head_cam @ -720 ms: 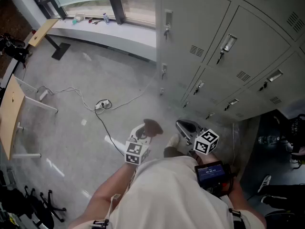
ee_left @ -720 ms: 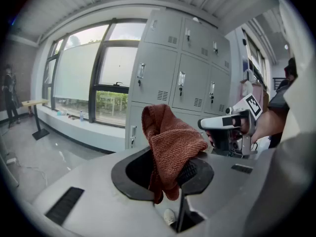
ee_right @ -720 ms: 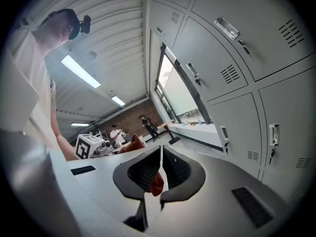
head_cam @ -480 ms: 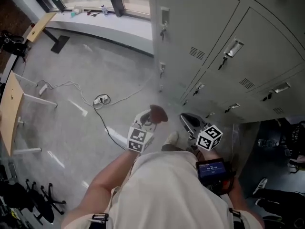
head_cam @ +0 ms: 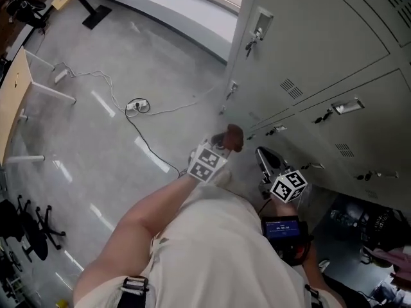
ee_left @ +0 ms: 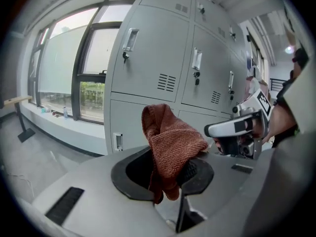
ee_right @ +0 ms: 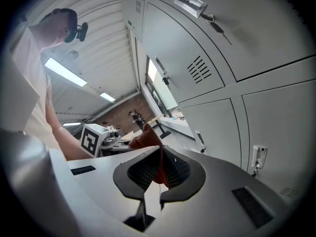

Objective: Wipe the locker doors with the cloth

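A reddish-brown cloth [ee_left: 170, 144] is bunched between the jaws of my left gripper [ee_left: 168, 174], which is shut on it. In the head view the cloth [head_cam: 233, 136] hangs just in front of the grey locker doors [head_cam: 321, 50], low near a small bottom door, with the left gripper [head_cam: 215, 153] behind it. My right gripper [head_cam: 263, 162] is beside it to the right, jaws together with nothing between them. From the right gripper [ee_right: 160, 169] view, the cloth [ee_right: 144, 136] shows beyond the jaws. The locker doors [ee_left: 148, 48] have handles with keys and vent slots.
A white power strip and cable [head_cam: 136, 106] lie on the grey floor to the left. A window sill [head_cam: 160, 5] runs along the far wall. A wooden table edge [head_cam: 14, 101] and chair bases [head_cam: 32, 226] stand at the far left. Dark clutter [head_cam: 376, 226] sits low right.
The view has swung closer to the lockers. My left gripper with the cloth has moved up and toward the locker doors; the right gripper followed alongside, still shut.
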Motion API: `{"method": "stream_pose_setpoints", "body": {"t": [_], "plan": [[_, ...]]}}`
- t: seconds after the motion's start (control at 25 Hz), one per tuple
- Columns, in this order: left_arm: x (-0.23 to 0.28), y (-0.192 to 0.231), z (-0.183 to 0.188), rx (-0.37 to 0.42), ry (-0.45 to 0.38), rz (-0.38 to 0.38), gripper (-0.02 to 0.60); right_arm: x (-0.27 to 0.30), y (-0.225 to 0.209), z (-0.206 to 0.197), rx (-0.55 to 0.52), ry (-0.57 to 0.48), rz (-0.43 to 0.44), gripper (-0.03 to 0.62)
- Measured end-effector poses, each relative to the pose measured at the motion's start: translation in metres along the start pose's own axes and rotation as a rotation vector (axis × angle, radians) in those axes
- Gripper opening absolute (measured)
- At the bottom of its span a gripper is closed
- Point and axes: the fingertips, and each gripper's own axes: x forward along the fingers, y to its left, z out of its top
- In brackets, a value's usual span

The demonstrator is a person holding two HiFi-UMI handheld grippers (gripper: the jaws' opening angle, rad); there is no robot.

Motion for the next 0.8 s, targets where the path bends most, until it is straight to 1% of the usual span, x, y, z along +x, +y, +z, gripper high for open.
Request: {"method": "stream_pose_setpoints", "body": {"t": [0.08,0.12,0.2,0.28,0.32,0.4,0.48,0.56,0.64,0.8], "plan": [[0.013,0.024,-0.003,-0.04,0.018,0.028,0.079,0.006,-0.004,0.003,0.0,0.012,-0.019,0.023],[0.02,0.039,-0.004,-0.066,0.029,0.055,0.08,0.007,-0.004,0.005,-0.005,0.021,-0.031,0.023],[0.037,0.075,-0.004,-0.12,0.042,0.132,0.079,0.005,-0.004,0.007,-0.018,0.047,-0.063,0.023],[0.056,0.117,0.003,-0.16,0.033,0.21,0.078,0.004,-0.005,0.005,-0.012,0.066,-0.098,0.023],[0.067,0.138,0.01,-0.163,0.023,0.238,0.079,0.006,-0.006,0.001,-0.002,0.07,-0.115,0.023],[0.086,0.173,0.033,-0.139,-0.001,0.278,0.08,0.012,-0.014,-0.005,0.012,0.08,-0.152,0.023],[0.099,0.2,0.057,-0.12,-0.023,0.331,0.078,0.013,-0.022,-0.009,0.019,0.092,-0.191,0.023],[0.107,0.222,0.072,-0.12,-0.036,0.395,0.079,0.014,-0.024,-0.012,0.036,0.087,-0.223,0.023],[0.114,0.232,0.081,-0.11,-0.046,0.432,0.079,0.015,-0.022,-0.016,0.057,0.074,-0.244,0.023],[0.124,0.22,0.091,-0.069,-0.048,0.491,0.078,0.008,-0.02,-0.025,0.082,0.075,-0.27,0.023]]}}
